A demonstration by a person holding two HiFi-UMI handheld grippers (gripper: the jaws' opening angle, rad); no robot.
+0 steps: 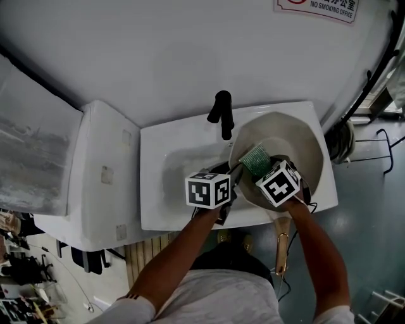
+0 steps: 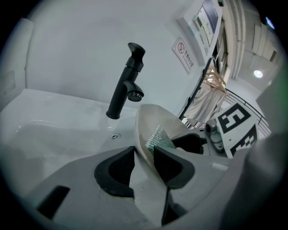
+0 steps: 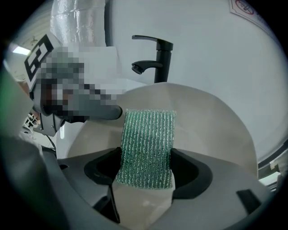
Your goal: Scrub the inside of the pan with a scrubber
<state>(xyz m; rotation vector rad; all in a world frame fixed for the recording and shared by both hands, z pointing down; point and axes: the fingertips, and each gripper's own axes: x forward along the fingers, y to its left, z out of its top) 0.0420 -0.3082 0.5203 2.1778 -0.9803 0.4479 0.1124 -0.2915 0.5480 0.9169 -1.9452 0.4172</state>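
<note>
Closest to the person, two bare forearms reach over the front edge of a white rectangular ceramic sink (image 1: 183, 215), each hand carrying a grey two-jaw tool topped with a black-and-white marker cube. A tan wooden handle (image 1: 282, 243) with a metal loop at its end pokes out past that front edge, under the right arm.

The left gripper (image 1: 231, 173) (image 2: 144, 155) is clamped on the near rim of a cream-coloured round pan (image 1: 297, 136) (image 2: 150, 119) (image 3: 211, 130). One dark pad sits on the outside of the wall and the other on the inside, and the rim runs up between them. The pan rests tilted in the right part of the sink, its open face turned toward the person.

Just beside it, the right gripper (image 1: 261, 166) (image 3: 146, 170) has its jaws closed on a green ribbed mesh scrubber (image 1: 255, 158) (image 2: 158, 138) (image 3: 147, 148). The pad stands upright between the two black pads and lies flat against the pan's inner surface, low on the near side. The left gripper's dark finger shows in the right gripper view at the pan's left rim, near the scrubber's top corner.

Beyond the pan, a matte black single-lever faucet (image 1: 222, 114) (image 2: 126, 85) (image 3: 157, 56) rises from the back of the sink, its spout over the basin. Farther still is a plain white wall carrying a red-and-white no-smoking sign (image 1: 316, 7) (image 2: 184, 54).
</note>
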